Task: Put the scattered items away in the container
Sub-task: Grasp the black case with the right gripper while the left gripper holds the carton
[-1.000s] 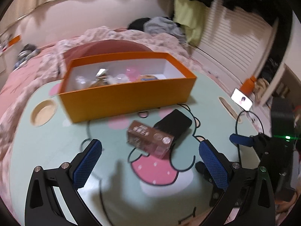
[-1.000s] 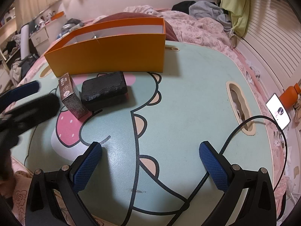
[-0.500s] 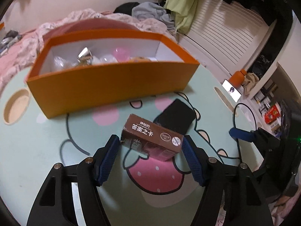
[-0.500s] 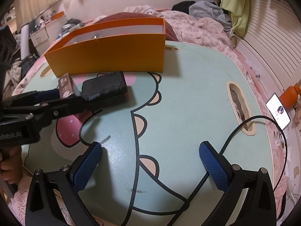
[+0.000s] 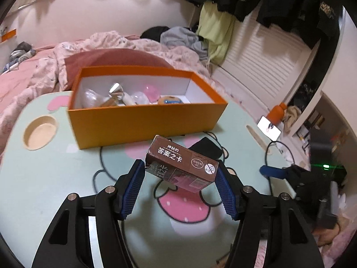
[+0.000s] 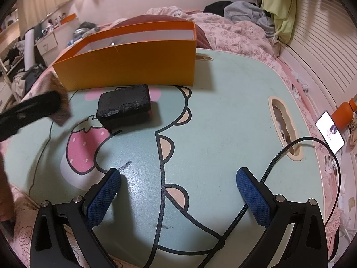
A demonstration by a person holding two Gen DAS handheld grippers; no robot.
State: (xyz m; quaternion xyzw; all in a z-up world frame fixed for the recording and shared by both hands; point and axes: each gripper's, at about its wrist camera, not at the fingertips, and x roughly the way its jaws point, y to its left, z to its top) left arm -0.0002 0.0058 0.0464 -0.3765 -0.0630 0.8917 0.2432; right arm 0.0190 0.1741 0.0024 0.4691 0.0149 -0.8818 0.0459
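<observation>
The left wrist view alone looks down into the open orange cardboard box (image 5: 145, 120), where several small items lie jumbled, too mixed to count; the right wrist view shows only its outer wall. One brown card pack (image 5: 180, 167) is clamped in the left gripper (image 5: 178, 178), whose jaws have just been closing; it is lifted off the mint-green cartoon worktop (image 6: 223, 111), long axis crosswise between the pads. One black rectangular block (image 6: 125, 106) lies beside the box. The right gripper (image 6: 178, 192) hangs open, empty.
</observation>
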